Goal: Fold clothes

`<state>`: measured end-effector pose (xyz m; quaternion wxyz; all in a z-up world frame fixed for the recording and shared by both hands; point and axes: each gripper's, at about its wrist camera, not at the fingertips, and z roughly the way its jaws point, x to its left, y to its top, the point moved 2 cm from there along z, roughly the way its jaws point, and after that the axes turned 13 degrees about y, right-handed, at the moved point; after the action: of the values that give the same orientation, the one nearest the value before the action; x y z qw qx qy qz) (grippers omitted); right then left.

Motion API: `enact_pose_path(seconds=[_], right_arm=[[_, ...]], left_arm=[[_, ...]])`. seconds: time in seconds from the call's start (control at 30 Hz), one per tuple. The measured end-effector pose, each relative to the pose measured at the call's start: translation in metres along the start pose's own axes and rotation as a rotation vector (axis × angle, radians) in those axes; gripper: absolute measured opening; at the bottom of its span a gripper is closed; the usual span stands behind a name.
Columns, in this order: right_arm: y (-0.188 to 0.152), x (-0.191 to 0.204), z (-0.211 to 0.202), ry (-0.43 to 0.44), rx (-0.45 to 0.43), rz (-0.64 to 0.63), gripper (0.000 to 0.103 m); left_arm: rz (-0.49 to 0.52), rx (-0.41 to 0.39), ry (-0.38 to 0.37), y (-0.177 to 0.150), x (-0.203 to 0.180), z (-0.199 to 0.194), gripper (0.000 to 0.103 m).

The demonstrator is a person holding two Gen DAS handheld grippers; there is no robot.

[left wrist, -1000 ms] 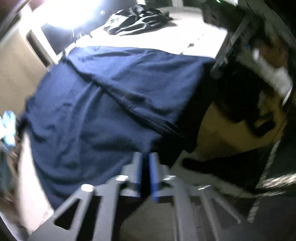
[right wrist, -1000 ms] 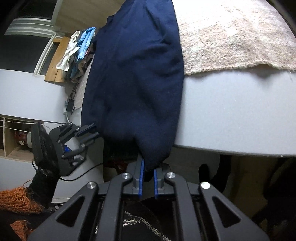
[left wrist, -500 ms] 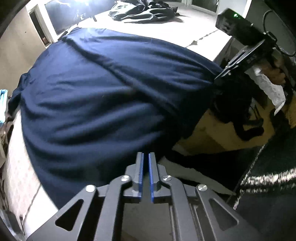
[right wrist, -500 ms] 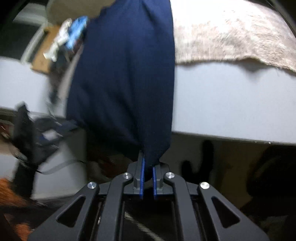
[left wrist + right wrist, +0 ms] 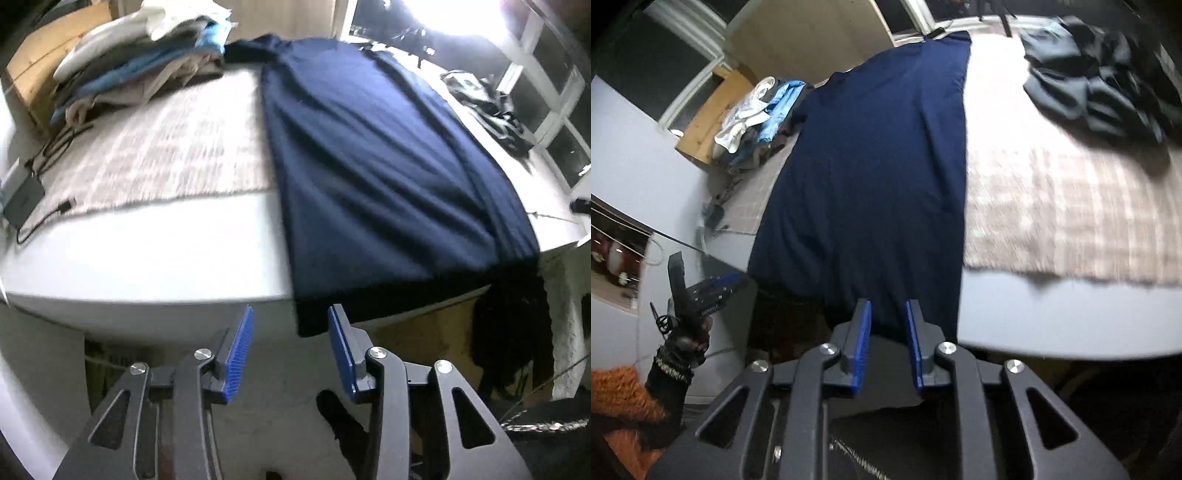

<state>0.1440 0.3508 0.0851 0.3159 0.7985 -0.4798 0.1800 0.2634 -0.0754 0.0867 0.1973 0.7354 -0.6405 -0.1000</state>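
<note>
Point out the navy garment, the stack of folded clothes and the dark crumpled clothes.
navy garment [image 5: 369, 166], left wrist view, middle of cloth
stack of folded clothes [image 5: 140, 70], left wrist view, stack's side
dark crumpled clothes [image 5: 1097, 85], right wrist view, heap's middle

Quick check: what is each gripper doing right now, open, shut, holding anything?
Left gripper: opening, nothing between its pads.
Right gripper: opening, releasing the dark navy blue cloth garment.

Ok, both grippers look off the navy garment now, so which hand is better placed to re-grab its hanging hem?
Left, marginally. The left gripper, jaws opening, has the navy garment's overhanging corner just ahead. The right gripper, also opening, faces the hem mid-edge.
</note>
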Motion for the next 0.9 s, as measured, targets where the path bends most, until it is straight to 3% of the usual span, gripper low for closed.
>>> enact_pose_path(seconds=[0.17, 0.23, 0.3, 0.37, 0.47, 0.6, 0.7, 0.8, 0.87, 0.9], right_arm=[[0.054, 0.04, -0.011, 0.018, -0.043, -0.062, 0.019], [0.083, 0.056, -0.027, 0.052, -0.083, -0.095, 0.019], [0.123, 0.078, -0.04, 0.055, -0.135, -0.163, 0.02], [0.158, 0.096, -0.044, 0.022, -0.169, -0.233, 0.023], [0.212, 0.116, -0.032, 0.026, -0.186, -0.294, 0.023], [0.28, 0.115, 0.031, 0.004, -0.139, -0.359, 0.023], [0.325, 0.107, 0.09, -0.02, -0.08, -0.398, 0.009], [0.364, 0.095, 0.157, -0.042, -0.003, -0.453, 0.01], [0.388, 0.09, 0.194, -0.055, 0.038, -0.494, 0.02], [0.404, 0.088, 0.213, -0.053, 0.059, -0.509, 0.032]], left_arm=[[-0.034, -0.11, -0.025, 0.018, 0.016, -0.037, 0.037], [-0.043, -0.17, -0.006, 0.045, 0.023, -0.055, 0.037], [-0.067, -0.235, 0.001, 0.071, 0.029, -0.073, 0.045], [-0.11, -0.291, -0.005, 0.098, 0.031, -0.085, 0.052], [-0.147, -0.344, 0.006, 0.141, 0.024, -0.087, 0.052], [-0.15, -0.336, 0.039, 0.194, 0.009, -0.056, 0.052], [-0.2, -0.292, 0.03, 0.231, 0.004, -0.02, 0.052], [-0.231, -0.24, 0.03, 0.259, -0.002, 0.01, 0.052], [-0.236, -0.198, 0.057, 0.281, -0.005, 0.039, 0.052], [-0.25, -0.182, 0.061, 0.287, -0.005, 0.049, 0.052]])
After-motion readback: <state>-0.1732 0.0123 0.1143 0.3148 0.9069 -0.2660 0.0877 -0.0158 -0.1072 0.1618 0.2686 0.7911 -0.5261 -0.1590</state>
